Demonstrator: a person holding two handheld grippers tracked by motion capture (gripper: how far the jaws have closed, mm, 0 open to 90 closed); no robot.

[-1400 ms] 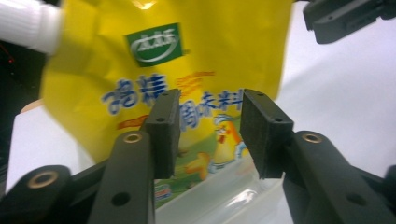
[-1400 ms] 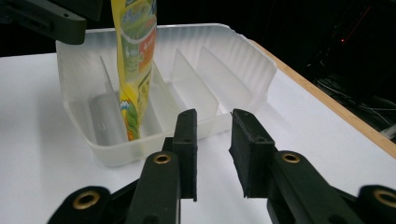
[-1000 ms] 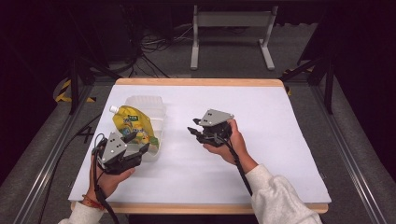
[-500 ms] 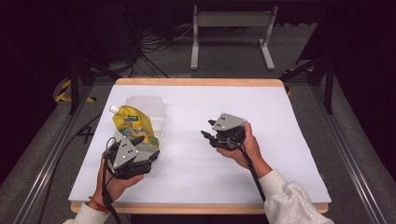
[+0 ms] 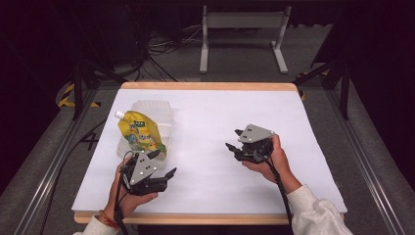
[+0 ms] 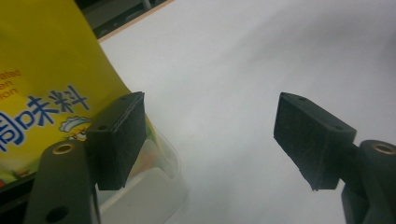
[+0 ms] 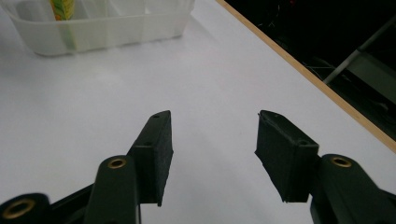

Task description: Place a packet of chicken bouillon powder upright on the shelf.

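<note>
Pouch [image 5: 138,133] lying in tub [image 5: 157,110] near bench [image 5: 210,117] left edge; left gripper [image 5: 164,166] and right gripper [image 5: 234,139] agape, empty.

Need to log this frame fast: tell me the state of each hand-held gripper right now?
Left hand-held gripper: open, holding nothing, beside the yellow pouch in the clear container.
Right hand-held gripper: open, holding nothing, over the white table.

A yellow spouted pouch [image 5: 139,135] with a white cap and blue lettering lies tilted in a clear plastic tub [image 5: 164,111] at the white table's left side.
</note>
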